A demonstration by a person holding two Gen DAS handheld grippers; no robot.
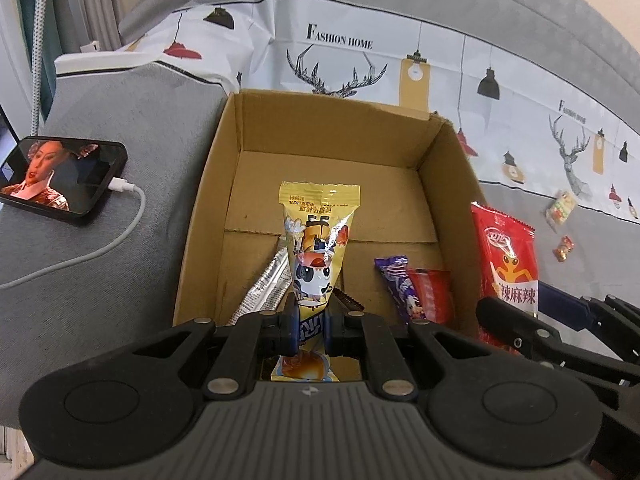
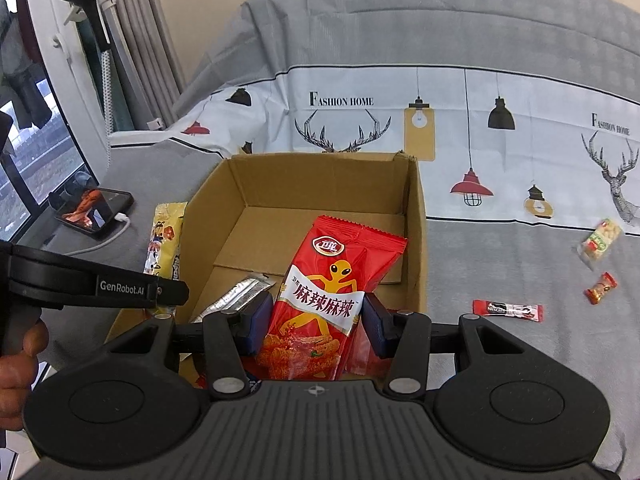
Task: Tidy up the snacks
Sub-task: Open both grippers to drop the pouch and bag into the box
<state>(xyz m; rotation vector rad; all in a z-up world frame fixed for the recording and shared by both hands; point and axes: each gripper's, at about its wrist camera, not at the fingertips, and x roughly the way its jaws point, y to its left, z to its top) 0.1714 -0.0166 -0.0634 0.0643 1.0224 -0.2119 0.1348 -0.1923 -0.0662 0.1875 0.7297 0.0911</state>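
Snack colours, brown carton (image 2: 416, 216)
Yellow panda-print packet (image 1: 318, 240); red alien-print packet (image 2: 332, 280); purple wrapper (image 1: 398, 284), pattern unclear, at 3 o'clock.

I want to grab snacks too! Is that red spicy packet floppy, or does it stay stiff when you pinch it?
Probably fairly stiff: the red packet stands upright above the right gripper without drooping. It looks puffy, so likely light. Its glossy wrapper might be a bit slippery.
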